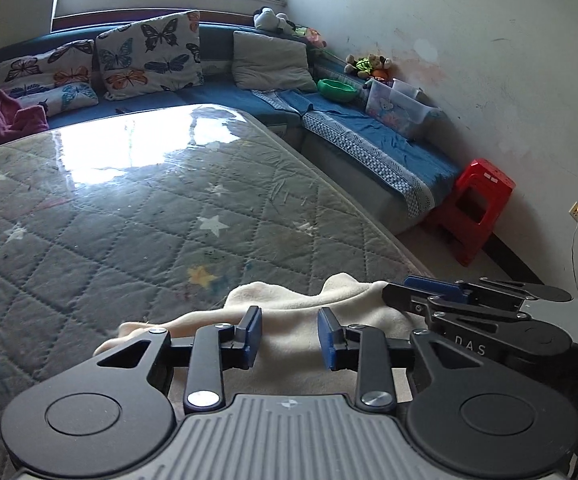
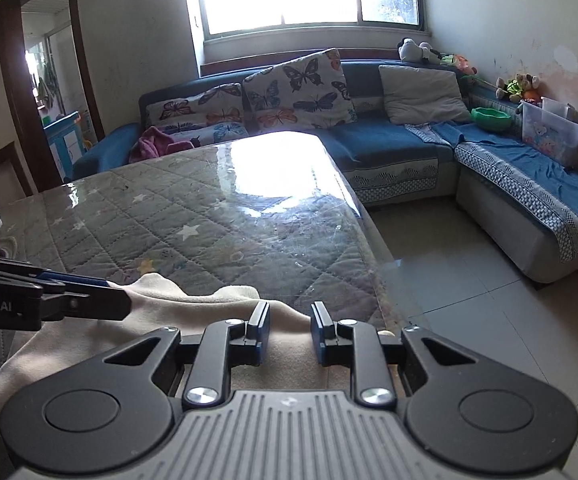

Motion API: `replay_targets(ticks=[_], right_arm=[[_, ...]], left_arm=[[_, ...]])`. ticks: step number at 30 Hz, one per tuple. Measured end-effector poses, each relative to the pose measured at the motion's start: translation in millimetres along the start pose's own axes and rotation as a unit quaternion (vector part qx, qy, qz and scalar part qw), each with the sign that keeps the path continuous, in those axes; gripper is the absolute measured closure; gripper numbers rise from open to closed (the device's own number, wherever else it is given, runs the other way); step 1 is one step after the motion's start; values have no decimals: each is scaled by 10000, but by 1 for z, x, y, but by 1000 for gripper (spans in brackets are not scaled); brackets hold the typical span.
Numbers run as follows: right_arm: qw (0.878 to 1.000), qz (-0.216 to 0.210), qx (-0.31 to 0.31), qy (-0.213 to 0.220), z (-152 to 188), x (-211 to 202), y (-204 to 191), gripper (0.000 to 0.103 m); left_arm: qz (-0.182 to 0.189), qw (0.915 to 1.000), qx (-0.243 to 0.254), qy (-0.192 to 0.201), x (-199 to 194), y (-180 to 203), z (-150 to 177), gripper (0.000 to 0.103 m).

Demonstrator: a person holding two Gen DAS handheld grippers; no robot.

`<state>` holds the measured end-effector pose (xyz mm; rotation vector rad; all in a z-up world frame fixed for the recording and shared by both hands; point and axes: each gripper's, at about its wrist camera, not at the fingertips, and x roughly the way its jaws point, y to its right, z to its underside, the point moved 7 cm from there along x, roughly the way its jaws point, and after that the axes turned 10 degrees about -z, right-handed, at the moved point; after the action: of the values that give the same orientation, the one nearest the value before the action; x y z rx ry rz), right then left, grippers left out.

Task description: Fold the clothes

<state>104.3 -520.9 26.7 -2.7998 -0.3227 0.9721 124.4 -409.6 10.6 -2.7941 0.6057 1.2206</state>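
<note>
We look out along both tools over a table (image 1: pixel 101 216) covered with a grey quilted cloth with stars under a glossy clear sheet that mirrors the window. At the near edge of that table lies the cream garment (image 1: pixel 289 300), soft and rumpled, its far hem bunched into two low humps.

Our left gripper (image 1: pixel 289 338) hangs just above the garment with its blue pads apart; the fabric shows in the gap beneath them, and neither pad presses on it, so we call it released. Our right gripper (image 2: pixel 289 332) stands the same way in its own view: jaws parted by a narrow gap, cream cloth visible below and between them, nothing pinched. The two tools are close neighbours (each one appears side-on at the edge of the other's view, lying over the same garment). In the right wrist view the garment (image 2: pixel 161 312) reaches toward the table's right edge, beyond which is pale tiled floor (image 2: pixel 469 292).

Behind the table runs a blue corner sofa (image 2: pixel 389 148) with butterfly cushions (image 2: pixel 301 88), a plain grey cushion (image 2: pixel 421 94), a heap of purple cloth (image 2: pixel 149 146), a green bowl (image 2: pixel 491 118), a clear plastic bin (image 2: pixel 553 136) and soft toys (image 2: pixel 519 84) along the wall side. A red plastic stool (image 1: pixel 473 208) stands at the sofa's end in the left wrist view
</note>
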Motion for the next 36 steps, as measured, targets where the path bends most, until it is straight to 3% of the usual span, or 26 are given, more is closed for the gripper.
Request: replay_targets(ticks=[10, 12, 21, 36], right_arm=[[9999, 75, -113, -27, 1, 5, -3, 78], [9999, 16, -145, 14, 0, -1, -9, 69], [9994, -107, -332, -86, 1, 4, -25, 65], [9982, -149, -572, -67, 13, -21, -46, 57]], left_arm=[[-81, 9999, 108, 57, 20, 6, 1, 71], [-79, 9999, 112, 65, 20, 5, 1, 71], [-108, 9998, 129, 84, 19, 5, 1, 70], [-146, 9989, 340, 288, -11, 7, 14, 68]])
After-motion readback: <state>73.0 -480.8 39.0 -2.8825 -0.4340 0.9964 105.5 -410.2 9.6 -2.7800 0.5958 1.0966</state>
